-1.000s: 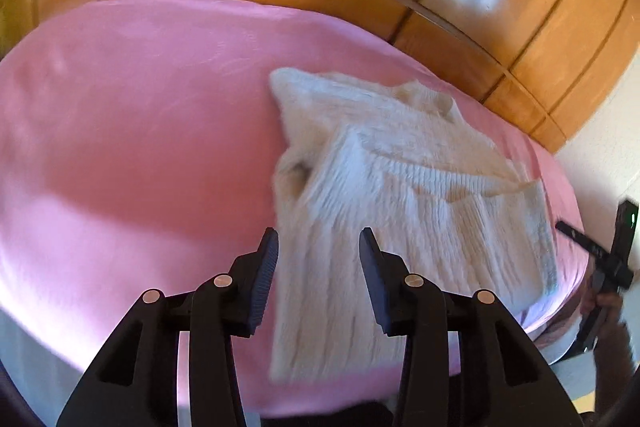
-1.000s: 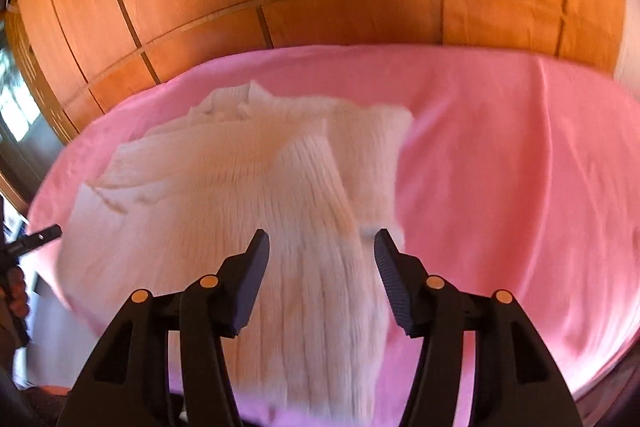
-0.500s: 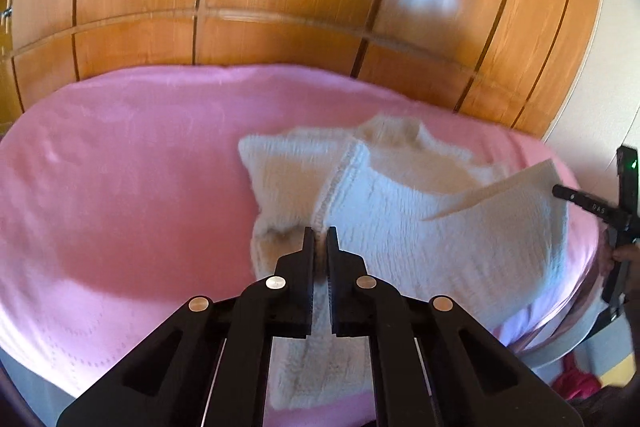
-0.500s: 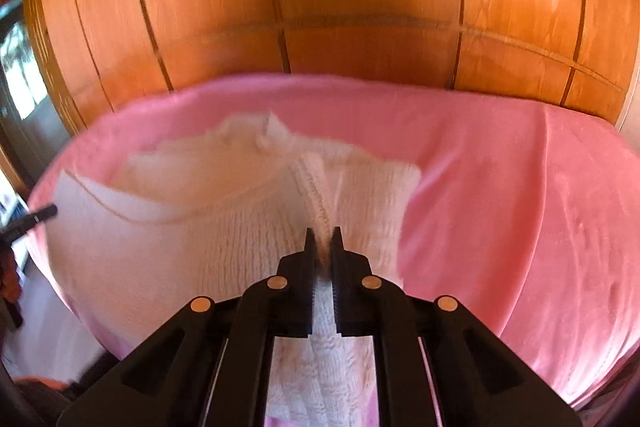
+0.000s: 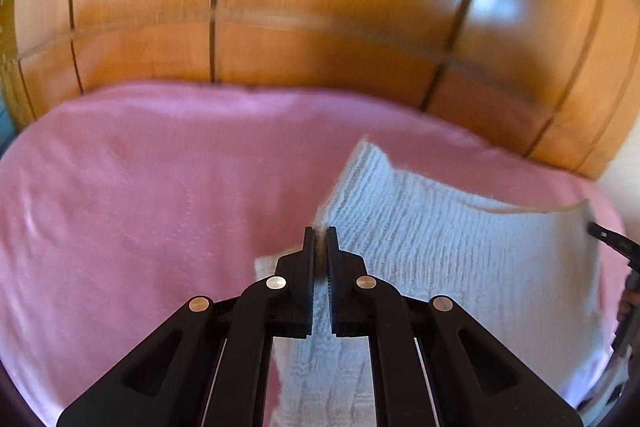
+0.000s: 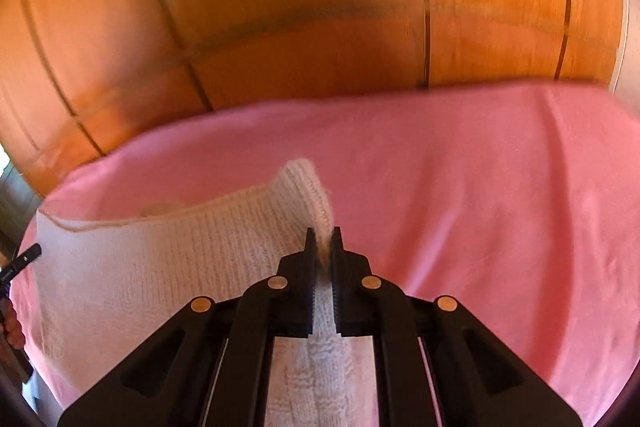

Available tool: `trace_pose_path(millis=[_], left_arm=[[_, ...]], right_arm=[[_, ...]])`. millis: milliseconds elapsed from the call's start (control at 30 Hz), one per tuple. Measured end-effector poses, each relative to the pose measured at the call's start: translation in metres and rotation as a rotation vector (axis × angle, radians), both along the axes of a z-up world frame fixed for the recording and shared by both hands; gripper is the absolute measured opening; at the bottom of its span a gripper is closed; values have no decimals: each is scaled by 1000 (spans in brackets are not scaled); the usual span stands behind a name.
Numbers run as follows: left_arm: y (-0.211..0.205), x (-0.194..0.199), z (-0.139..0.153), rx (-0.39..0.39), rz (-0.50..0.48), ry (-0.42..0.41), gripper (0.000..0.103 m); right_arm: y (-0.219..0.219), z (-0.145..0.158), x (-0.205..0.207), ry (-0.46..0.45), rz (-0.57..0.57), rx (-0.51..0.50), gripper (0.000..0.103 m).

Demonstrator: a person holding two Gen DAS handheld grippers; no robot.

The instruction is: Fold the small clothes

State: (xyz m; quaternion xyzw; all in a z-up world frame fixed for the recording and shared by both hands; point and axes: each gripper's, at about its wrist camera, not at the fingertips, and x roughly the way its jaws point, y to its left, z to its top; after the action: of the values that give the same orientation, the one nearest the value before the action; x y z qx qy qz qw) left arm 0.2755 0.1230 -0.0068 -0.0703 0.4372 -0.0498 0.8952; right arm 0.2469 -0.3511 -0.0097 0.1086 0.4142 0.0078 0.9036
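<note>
Left wrist view: left gripper (image 5: 320, 233) pinches one edge of a white knit sweater (image 5: 460, 251), raised above a pink bedspread (image 5: 140, 211). Right wrist view: right gripper (image 6: 324, 233) pinches the opposite edge of the sweater (image 6: 160, 267), which spans between both grippers before wooden wall panels (image 6: 320, 27).
</note>
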Motion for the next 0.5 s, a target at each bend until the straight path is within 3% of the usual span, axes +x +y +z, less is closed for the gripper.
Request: trace_pose_path(millis=[100, 167, 200, 233, 267, 333, 400, 500], left_arm=[[-8, 21, -37, 95, 34, 112, 4], [-9, 21, -39, 122, 50, 112, 10], [-7, 17, -34, 130, 68, 88, 19], [-6, 11, -26, 130, 83, 55, 22], [-6, 6, -20, 120, 83, 29, 22], [-10, -9, -2, 41, 12, -38, 22], [-26, -20, 7, 24, -77, -68, 22], [-55, -22, 2, 11, -201, -42, 22]], right_arm=[[6, -35, 13, 91, 0, -42, 6], [10, -39, 10, 90, 5, -73, 12], [11, -35, 7, 72, 0, -93, 33], [12, -27, 2, 43, -2, -109, 48], [16, -17, -5, -1, 2, -121, 48], [28, -2, -15, -47, 42, -114, 46], [47, 7, -22, -73, 115, -76, 46], [85, 7, -22, -62, 241, -29, 44]])
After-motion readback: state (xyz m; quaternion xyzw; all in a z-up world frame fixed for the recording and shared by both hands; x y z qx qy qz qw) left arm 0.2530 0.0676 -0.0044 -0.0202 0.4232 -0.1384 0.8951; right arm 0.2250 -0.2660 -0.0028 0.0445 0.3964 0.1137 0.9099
